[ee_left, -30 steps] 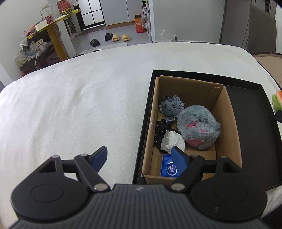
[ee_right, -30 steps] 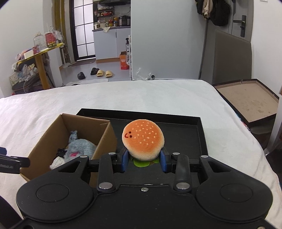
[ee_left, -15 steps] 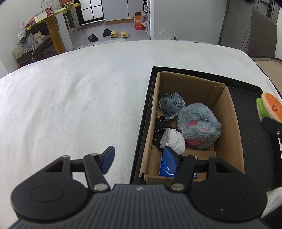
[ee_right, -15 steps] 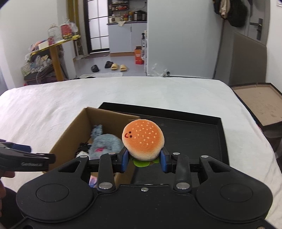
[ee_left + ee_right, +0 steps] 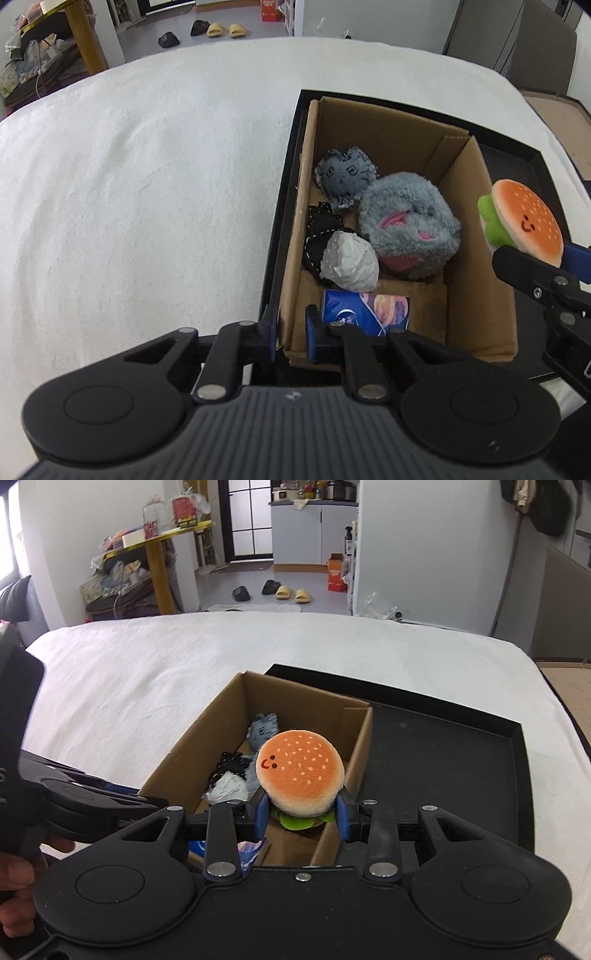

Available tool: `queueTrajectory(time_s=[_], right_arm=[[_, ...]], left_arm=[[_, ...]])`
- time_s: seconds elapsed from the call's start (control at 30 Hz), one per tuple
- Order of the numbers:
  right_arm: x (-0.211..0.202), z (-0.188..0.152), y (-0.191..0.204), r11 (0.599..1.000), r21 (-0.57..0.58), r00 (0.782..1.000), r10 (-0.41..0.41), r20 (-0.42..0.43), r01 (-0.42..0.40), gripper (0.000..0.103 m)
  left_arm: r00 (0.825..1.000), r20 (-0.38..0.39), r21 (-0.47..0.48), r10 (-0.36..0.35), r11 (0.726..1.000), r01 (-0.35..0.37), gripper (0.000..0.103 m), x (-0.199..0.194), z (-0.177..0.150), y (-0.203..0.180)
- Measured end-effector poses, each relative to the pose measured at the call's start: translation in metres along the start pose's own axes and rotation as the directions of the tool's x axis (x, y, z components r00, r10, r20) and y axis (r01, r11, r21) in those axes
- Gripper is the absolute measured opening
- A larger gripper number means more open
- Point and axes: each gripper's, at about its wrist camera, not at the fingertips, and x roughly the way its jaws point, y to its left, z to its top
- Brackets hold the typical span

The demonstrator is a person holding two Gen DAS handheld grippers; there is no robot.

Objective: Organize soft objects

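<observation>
Left wrist view: left gripper (image 5: 290, 334) just closed, pinching the near-left corner wall of the cardboard box (image 5: 476, 236). Right gripper (image 5: 301, 812) clamped on the burger plush (image 5: 301, 773), hovering over the box's near right. Grey plush (image 5: 410, 236) hogging the middle, so could bounce out onto the black tray (image 5: 461, 753).

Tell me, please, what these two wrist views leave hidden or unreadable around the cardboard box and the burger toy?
- Left wrist view: the black fabric item is largely covered by the white wad.
- Left wrist view: the blue packet's print is too small to read.
- Right wrist view: the burger plush hides the grey plush and the cardboard box floor beneath it.
- Right wrist view: the right gripper's body hides the box's near wall.
</observation>
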Motion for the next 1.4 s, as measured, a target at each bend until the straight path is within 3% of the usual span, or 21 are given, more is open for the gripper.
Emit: queueTrajectory(time_s=[0.27,0.43,0.83,0.93,1.07,1.13,1.2,1.4], right_arm=[[0.006,0.000,0.007,0.999,-0.031,0.999,0.030,-0.043,-0.031,0.036],[0.014,-0.004,0.008,0.998,-0.055,0.996,0.023,-0.086,-0.028,0.048],[-0.023,-0.015,-0.024,1.000,-0.003,0.999,-0.012,-0.052,0.011,0.053],[-0.032,-0.019,-0.032,1.000,0.023,0.999,-0.012,-0.048,0.013,0.055],[-0.040,-0.021,-0.043,0.996,0.085,0.999,0.005,-0.048,0.000,0.059],[-0.045,-0.021,-0.048,0.994,0.108,0.999,0.001,-0.039,0.003,0.064],[-0.051,-0.021,-0.052,0.991,0.133,1.000,-0.005,-0.023,0.008,0.072],[-0.069,-0.021,-0.063,0.983,0.183,0.999,-0.028,0.019,0.024,0.081]], left_arm=[[0.999,-0.021,-0.009,-0.028,1.000,0.027,0.009,0.003,0.000,0.001],[1.000,-0.018,-0.001,-0.017,1.000,0.017,0.010,0.004,0.000,0.000],[0.999,0.018,-0.018,0.042,0.999,-0.042,0.014,-0.014,-0.002,-0.003],[0.998,0.046,-0.024,0.048,0.999,-0.047,0.019,-0.026,-0.003,-0.003],[0.995,0.089,-0.025,0.050,0.999,-0.048,0.039,-0.044,-0.004,-0.003],[0.995,0.090,-0.030,0.045,0.999,-0.043,0.045,-0.052,-0.004,-0.004],[0.995,0.093,-0.028,0.037,0.999,-0.035,0.047,-0.061,-0.005,-0.007],[0.989,0.144,-0.016,0.020,1.000,-0.018,0.048,-0.092,-0.008,-0.020]])
